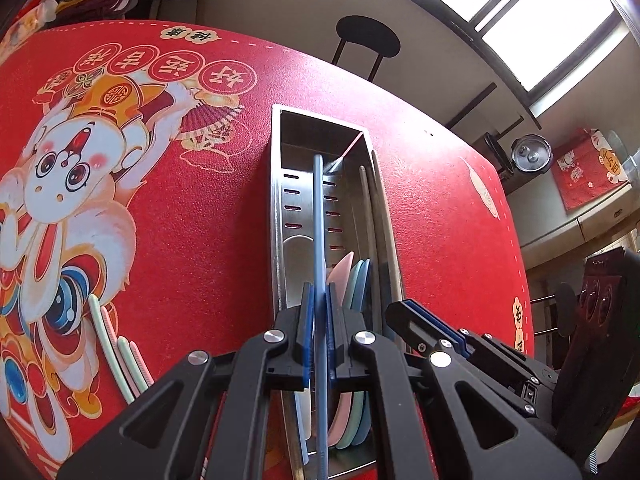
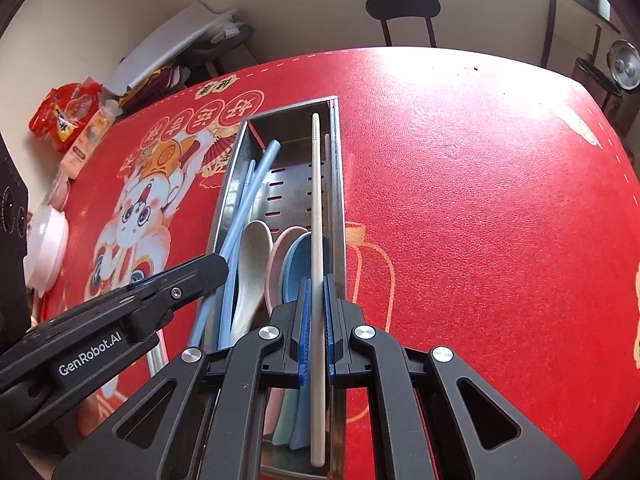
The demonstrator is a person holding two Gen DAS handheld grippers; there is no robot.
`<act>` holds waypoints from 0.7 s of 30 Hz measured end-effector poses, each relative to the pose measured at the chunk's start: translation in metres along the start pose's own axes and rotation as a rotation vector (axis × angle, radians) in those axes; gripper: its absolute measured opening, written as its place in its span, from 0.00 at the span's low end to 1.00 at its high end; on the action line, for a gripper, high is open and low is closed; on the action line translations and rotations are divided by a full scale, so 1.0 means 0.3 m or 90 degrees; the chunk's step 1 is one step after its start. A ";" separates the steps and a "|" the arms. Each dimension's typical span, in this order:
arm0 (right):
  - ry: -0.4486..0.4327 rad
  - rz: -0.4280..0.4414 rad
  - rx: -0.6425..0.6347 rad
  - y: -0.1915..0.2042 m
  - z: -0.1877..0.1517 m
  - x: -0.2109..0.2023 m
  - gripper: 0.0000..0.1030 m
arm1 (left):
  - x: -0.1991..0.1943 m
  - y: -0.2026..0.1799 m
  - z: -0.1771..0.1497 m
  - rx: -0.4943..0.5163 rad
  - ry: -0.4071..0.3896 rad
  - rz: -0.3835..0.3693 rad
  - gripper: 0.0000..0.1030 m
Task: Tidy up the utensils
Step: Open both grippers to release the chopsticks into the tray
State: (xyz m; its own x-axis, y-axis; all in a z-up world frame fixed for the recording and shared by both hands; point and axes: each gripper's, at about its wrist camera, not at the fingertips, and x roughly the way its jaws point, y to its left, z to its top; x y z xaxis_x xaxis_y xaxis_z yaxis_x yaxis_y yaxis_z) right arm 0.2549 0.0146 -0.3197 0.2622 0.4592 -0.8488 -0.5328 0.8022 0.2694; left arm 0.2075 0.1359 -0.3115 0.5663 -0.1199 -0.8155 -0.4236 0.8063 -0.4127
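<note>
The utensil tray (image 2: 340,184) at mid-frame is brushed, shiny metal with slotted walls. The chopsticks (image 1: 319,216) and spoons (image 2: 250,264) in it look like smooth matt plastic. The red table mat (image 2: 480,208) beneath has a grainy, leather-like sheen. Both grippers' (image 1: 319,320) bodies are matt black plastic with ribbed blue pads (image 2: 306,320) and bright metal screws (image 1: 363,337).

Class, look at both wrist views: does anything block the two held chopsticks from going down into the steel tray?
Nothing visible blocks them. The left gripper holds a blue chopstick and the right gripper a white chopstick over the steel tray; spoons lie at its near end.
</note>
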 end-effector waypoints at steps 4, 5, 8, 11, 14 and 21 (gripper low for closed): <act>-0.009 0.003 0.007 -0.001 0.003 -0.014 0.08 | -0.008 0.005 0.004 0.002 -0.005 -0.005 0.06; -0.011 0.004 0.007 -0.005 0.004 -0.020 0.08 | -0.012 0.006 0.006 0.001 -0.007 -0.004 0.06; -0.018 0.002 0.007 -0.009 0.007 -0.041 0.08 | -0.037 0.006 0.010 0.000 -0.016 -0.007 0.06; -0.027 0.005 0.008 -0.008 0.005 -0.071 0.08 | -0.075 0.006 0.017 0.008 -0.031 -0.006 0.08; -0.038 0.003 0.009 -0.005 -0.006 -0.105 0.08 | -0.119 0.012 0.022 0.016 -0.044 0.000 0.26; -0.055 0.006 0.025 -0.011 -0.065 -0.181 0.27 | -0.225 0.061 0.004 0.045 -0.066 0.015 0.48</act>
State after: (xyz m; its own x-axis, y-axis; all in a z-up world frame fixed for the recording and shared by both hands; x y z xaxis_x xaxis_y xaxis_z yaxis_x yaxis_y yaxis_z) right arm 0.2267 -0.0206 -0.2834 0.3263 0.4969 -0.8041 -0.5040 0.8111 0.2967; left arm 0.1624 0.1596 -0.2636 0.6289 -0.0428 -0.7763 -0.3886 0.8475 -0.3615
